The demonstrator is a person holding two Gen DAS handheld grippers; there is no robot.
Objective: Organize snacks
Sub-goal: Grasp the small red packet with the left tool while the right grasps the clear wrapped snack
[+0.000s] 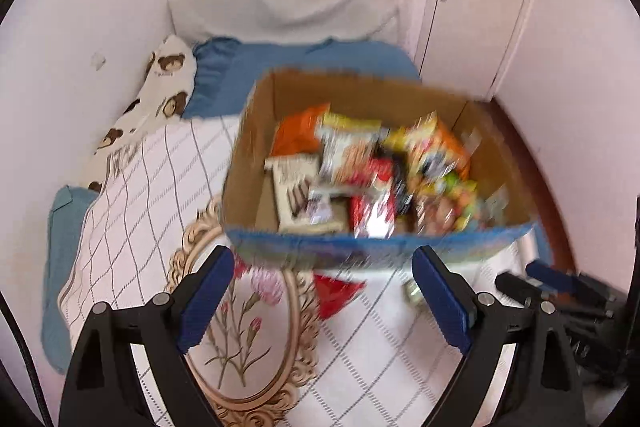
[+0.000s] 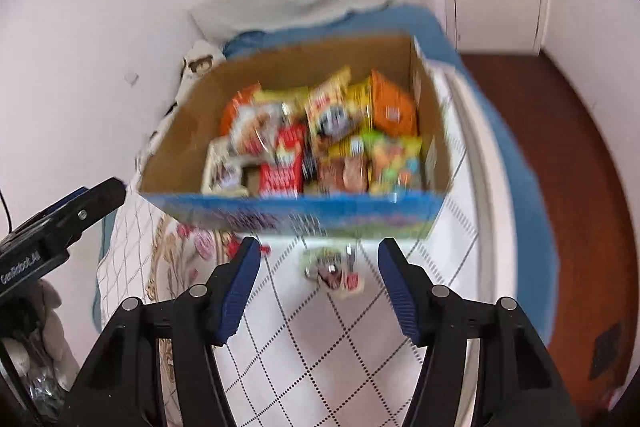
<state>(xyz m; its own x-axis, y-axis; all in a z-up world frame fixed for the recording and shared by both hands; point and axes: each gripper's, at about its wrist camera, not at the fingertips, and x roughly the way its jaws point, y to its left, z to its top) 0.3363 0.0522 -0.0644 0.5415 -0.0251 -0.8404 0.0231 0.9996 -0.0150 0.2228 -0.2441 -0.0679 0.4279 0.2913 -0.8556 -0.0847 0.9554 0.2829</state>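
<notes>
- The left hand-held gripper (image 1: 323, 267) is spread wide with nothing between its fingers; the right hand-held gripper (image 2: 319, 259) is likewise released and empty.
- A small snack packet (image 2: 334, 269) lies on the bed (image 2: 312, 339), just before the box.
- A red packet (image 1: 334, 293) lies beside the box's near wall.
- The cardboard box (image 1: 260, 131), full of snacks (image 1: 372, 163), sits mid-bed.
- Pillows (image 1: 248, 71) lie at the far edge.

Both wrist views near, facing shared box (image 1: 380, 163)
</notes>
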